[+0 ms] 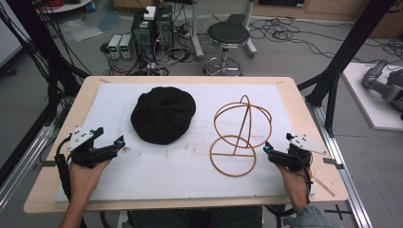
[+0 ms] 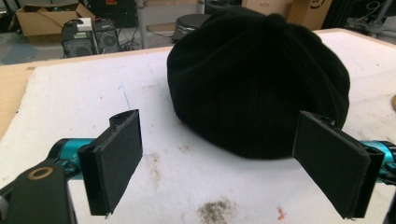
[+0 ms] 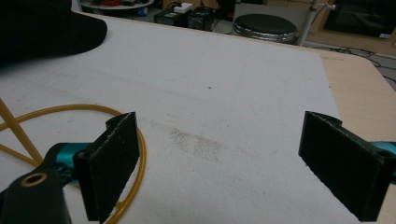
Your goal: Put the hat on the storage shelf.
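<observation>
Right now my left gripper [image 1: 114, 142] rests low on the white foam mat [image 1: 171, 166] at the near left of the table [image 1: 43, 190], its jaws spread wide apart with nothing between them. Just ahead of it lies the black cap [image 1: 163, 114], crown up, its button [image 2: 275, 19] on top; in the left gripper view the cap [image 2: 259, 79] sits between the lines of my two pads [image 2: 114, 163], close but not touching. My right gripper [image 1: 272, 151] sits at the near right, jaws likewise wide apart and empty. Beside it stands the wooden hat stand [image 1: 240, 135], a wire-like frame of rings; in the right gripper view its base ring [image 3: 135, 154] curves behind my left pad [image 3: 109, 165]. Cap and stand are apart on the mat.
</observation>
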A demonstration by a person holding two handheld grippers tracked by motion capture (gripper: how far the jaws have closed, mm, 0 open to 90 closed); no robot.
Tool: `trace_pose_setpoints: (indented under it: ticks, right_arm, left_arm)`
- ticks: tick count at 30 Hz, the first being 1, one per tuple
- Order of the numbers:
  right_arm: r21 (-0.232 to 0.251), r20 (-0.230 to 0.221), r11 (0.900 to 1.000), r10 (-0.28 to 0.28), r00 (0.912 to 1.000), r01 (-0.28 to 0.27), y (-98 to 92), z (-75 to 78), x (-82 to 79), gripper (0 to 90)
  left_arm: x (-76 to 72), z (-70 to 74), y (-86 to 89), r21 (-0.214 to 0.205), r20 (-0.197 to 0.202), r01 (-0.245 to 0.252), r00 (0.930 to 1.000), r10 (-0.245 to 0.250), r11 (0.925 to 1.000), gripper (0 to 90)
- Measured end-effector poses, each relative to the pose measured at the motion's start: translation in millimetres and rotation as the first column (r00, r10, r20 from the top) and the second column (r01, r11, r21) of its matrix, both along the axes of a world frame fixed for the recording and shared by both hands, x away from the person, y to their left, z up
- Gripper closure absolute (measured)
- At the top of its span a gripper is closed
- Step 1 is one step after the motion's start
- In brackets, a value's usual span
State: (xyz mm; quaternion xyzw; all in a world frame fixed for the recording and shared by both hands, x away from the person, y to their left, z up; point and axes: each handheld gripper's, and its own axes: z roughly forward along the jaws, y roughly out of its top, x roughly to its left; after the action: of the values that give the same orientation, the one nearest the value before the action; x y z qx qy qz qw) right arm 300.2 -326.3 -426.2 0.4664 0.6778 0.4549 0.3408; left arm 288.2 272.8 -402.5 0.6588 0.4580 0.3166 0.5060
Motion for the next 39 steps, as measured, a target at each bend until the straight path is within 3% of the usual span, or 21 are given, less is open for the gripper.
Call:
trace_pose_setpoints:
  ticks: [6,14,26,39]
  right_arm:
    - [0.000,-0.011,1.0000,-0.008,0.9999,0.008,-2.6,-1.5,0.2,12.3]
    - [-0.009,-0.007,1.0000,0.002,1.0000,-0.002,0.9,-0.5,-0.3,12.4]
    - [-0.011,-0.011,0.9999,0.008,0.9999,-0.008,-1.0,-1.7,1.2,12.3]
    - [-0.017,-0.015,0.9998,0.009,0.9998,-0.010,1.3,-1.5,0.7,12.4]
  left_arm:
    - [0.0,13.5,0.0,0.019,0.016,0.013,0.9998,-0.014,0.9997,16.2]
    - [11.7,28.4,-4.5,0.013,0.043,0.026,0.9987,-0.026,0.9996,16.2]
    - [46.3,47.3,-35.2,0.023,0.071,0.071,0.9949,-0.072,0.9972,16.2]
    - [78.4,54.5,-45.3,-0.014,0.084,0.098,0.9918,-0.097,0.9951,16.2]
